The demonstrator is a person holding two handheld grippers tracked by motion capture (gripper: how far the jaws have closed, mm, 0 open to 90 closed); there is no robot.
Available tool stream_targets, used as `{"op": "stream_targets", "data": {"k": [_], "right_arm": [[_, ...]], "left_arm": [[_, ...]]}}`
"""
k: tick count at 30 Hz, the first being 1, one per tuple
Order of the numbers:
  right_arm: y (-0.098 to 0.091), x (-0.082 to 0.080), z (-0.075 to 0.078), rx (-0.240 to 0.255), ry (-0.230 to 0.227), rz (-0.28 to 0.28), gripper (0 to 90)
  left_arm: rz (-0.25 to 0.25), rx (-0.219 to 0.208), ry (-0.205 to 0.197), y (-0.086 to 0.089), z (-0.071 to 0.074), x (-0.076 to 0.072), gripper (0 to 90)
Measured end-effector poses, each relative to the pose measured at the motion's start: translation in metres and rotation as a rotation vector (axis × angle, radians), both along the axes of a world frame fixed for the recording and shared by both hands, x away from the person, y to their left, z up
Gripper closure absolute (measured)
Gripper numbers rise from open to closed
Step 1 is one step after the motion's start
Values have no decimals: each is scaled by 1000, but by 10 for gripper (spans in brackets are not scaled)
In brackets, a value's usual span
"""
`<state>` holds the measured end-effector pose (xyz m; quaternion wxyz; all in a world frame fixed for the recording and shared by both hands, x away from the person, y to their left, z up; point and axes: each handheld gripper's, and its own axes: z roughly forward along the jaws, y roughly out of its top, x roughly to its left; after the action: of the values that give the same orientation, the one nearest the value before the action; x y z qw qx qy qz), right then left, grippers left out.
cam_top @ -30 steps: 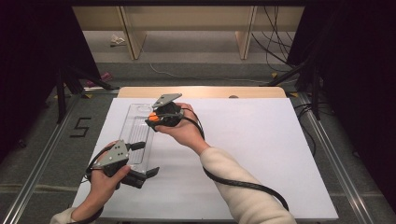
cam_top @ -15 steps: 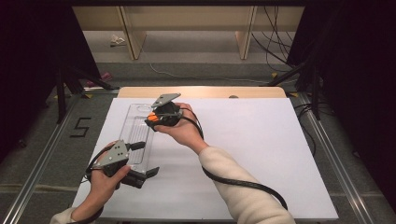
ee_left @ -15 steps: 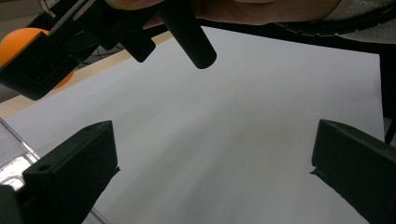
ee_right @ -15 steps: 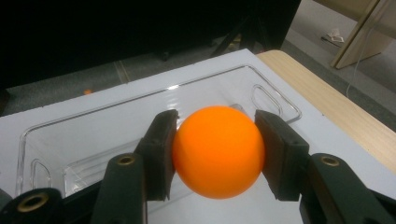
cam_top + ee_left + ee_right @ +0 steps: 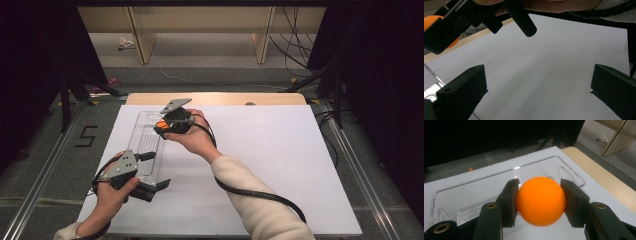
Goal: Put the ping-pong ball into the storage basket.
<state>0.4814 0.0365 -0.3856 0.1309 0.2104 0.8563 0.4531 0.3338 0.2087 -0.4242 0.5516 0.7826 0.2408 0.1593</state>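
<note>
White sheeting covers the table [image 5: 280, 165], and over the clear rectangular plastic tray [image 5: 142, 145] the right gripper [image 5: 540, 201] clamps a round orange ball [image 5: 540, 201] in its jaws – just above the tray's far end – while the left gripper [image 5: 152, 170], jaws wide and empty, waits at the tray's near end.

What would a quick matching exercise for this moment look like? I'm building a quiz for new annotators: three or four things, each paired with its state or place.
Things:
1. orange ball
2. left gripper
3. clear tray
4. right gripper

States or places:
A. jaws wide apart, nothing between them
B. lies on the white table sheet
C. held above the tray
D. clamped on the ball

Pairs: 1-C, 2-A, 3-B, 4-D
</note>
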Motion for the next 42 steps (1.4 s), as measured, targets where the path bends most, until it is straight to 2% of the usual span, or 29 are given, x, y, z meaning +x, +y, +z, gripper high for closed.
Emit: {"op": "stream_targets", "data": {"k": [42], "right_arm": [[21,8,-4,-23,24,23,516]], "left_arm": [[-9,14,-2,-1,0,-1,0]]}}
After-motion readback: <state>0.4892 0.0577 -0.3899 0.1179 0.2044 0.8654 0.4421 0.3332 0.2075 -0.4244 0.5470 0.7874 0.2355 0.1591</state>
